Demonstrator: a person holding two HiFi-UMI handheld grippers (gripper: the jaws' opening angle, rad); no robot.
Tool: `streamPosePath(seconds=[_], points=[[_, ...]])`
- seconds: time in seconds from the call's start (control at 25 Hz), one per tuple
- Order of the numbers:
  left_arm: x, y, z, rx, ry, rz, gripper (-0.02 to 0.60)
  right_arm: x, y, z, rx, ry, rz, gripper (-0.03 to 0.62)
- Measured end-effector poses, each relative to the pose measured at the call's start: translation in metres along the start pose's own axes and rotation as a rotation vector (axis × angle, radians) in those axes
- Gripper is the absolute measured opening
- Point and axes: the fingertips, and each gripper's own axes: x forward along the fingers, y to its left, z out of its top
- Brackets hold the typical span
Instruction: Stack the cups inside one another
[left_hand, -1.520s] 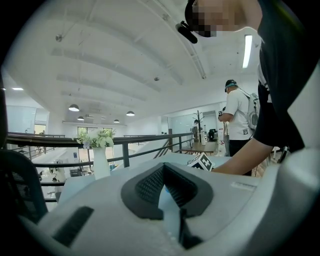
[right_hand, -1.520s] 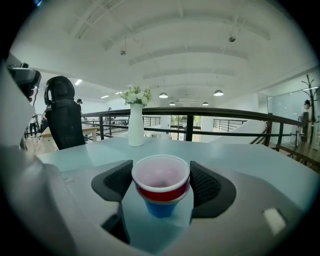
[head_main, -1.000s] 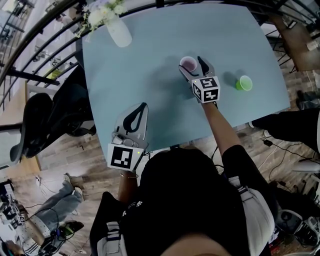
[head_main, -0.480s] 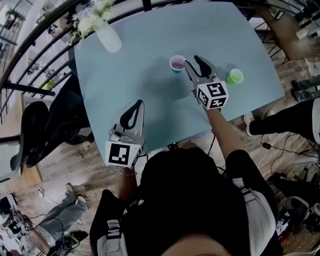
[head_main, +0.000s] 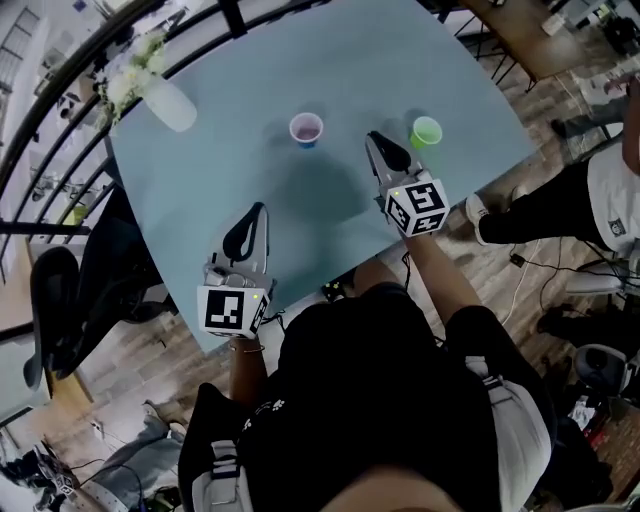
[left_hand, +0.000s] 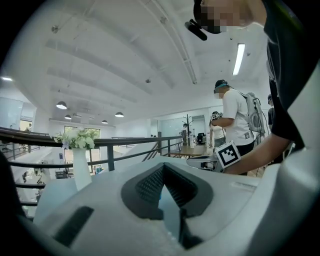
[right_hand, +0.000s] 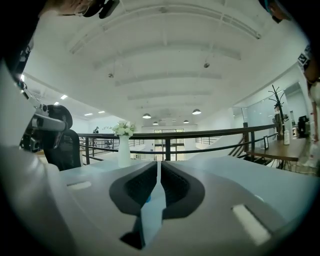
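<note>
Blue table (head_main: 330, 70): wide bare room mid-surface; right hand-held gripper (head_main: 373, 139) just closed empty, left hand-held gripper (head_main: 258, 208) clenched near edge.

On the pale blue table (head_main: 250, 180) are set a vase (head_main: 170, 105) (flowers in it, far left), a purple cup (head_main: 306, 129) and a green cup (head_main: 426, 131), well apart.

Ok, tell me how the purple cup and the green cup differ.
The purple cup is pale purple inside with blue showing below its rim; the green cup is green all over. The purple cup stands left of the right tongs, the green cup to their right. Both stand upright, mouth up, on the table, untouched.
</note>
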Motion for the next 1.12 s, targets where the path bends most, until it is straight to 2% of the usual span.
streamPosePath(seconds=[0.32, 0.52, 0.72, 0.84, 1.12], points=[[0.034, -0.021, 0.002, -0.014, 0.015, -0.027, -0.008, -0.053, -0.063, -0.015, 0.024, 0.024, -0.128, 0.037], [0.053, -0.033, 0.006, -0.019, 0.013, -0.041, -0.008, -0.074, -0.103, -0.026, 0.036, 0.044, -0.21, 0.067], [0.071, -0.04, 0.012, -0.002, 0.02, -0.048, -0.008, -0.077, -0.133, -0.042, 0.038, 0.081, -0.255, 0.14], [0.078, -0.042, 0.011, 0.006, 0.034, -0.039, -0.008, -0.075, -0.149, -0.053, 0.05, 0.103, -0.278, 0.207], [0.084, -0.04, 0.01, -0.001, 0.06, 0.004, -0.008, -0.062, -0.175, -0.071, 0.064, 0.149, -0.305, 0.262]])
